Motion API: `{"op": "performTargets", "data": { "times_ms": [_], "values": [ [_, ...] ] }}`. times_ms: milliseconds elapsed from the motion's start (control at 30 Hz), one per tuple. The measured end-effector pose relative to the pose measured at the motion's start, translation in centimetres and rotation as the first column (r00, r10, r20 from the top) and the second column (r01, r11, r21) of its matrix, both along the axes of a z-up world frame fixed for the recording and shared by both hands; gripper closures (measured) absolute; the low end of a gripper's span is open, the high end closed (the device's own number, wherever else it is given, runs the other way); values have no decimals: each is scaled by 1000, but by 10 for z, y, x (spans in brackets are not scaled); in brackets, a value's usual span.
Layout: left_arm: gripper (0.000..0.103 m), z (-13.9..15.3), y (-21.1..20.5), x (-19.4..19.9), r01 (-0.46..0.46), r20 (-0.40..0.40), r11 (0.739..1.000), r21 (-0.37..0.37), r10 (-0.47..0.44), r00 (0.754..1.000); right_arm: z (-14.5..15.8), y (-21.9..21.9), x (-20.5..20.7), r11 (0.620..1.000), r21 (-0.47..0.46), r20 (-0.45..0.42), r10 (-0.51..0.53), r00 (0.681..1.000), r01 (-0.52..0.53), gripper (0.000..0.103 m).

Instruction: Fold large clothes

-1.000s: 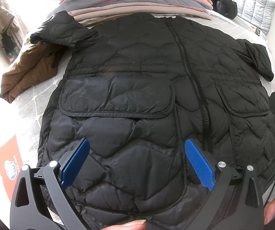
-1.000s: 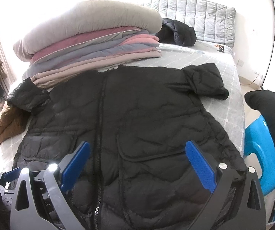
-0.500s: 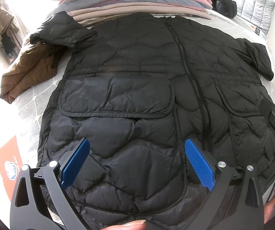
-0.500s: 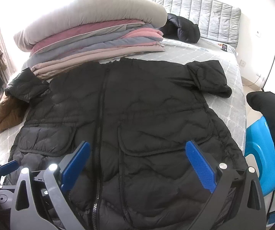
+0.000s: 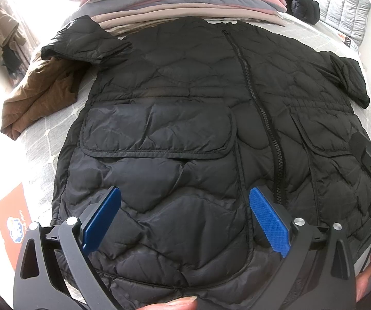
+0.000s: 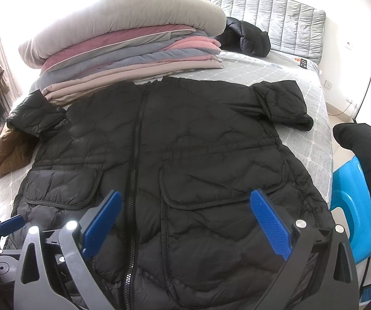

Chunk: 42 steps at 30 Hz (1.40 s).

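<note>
Pulled back a touch on the right since a second ago, so more of the hem now shows; barely shifted on the left. Left gripper spread wide, holding nothing, poised over the lower front of the black jacket, left of the zipper and below the flap pocket. Right gripper likewise wide apart and empty, above the hem, straddling the other flap pocket just right of the zipper. Jacket spread flat, front up and zipped, across the foot end of the bed, collar pointing toward the headboard, both sleeves folded short near the shoulders. Beyond the collar, touching it, a stack of folded blankets in grey, pink and beige. Tucked partly under the left sleeve, at the left edge of the bed, a crumpled brown garment. Near the headboard, a second dark jacket in a heap. Off the right edge, a blue plastic stool. Off the left edge, an orange booklet.
</note>
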<state>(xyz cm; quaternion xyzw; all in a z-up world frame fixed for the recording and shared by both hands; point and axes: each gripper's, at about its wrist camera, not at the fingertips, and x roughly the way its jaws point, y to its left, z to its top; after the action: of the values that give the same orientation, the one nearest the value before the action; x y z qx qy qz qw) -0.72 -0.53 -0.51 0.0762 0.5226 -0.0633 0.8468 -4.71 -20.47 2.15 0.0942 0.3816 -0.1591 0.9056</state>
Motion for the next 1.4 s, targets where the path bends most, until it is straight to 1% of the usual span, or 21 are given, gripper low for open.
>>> {"op": "performTargets", "data": {
  "times_ms": [1000,1400],
  "values": [
    [7,0,0,0,0,9,1000,1,0,1000,-3,1,2,1000,-1,-17,8,1000,-8,7],
    [7,1,4,1,-3,-3,1000,1,3,1000,-4,1,2,1000,1,-25,12,1000,-12,7]
  ]
}}
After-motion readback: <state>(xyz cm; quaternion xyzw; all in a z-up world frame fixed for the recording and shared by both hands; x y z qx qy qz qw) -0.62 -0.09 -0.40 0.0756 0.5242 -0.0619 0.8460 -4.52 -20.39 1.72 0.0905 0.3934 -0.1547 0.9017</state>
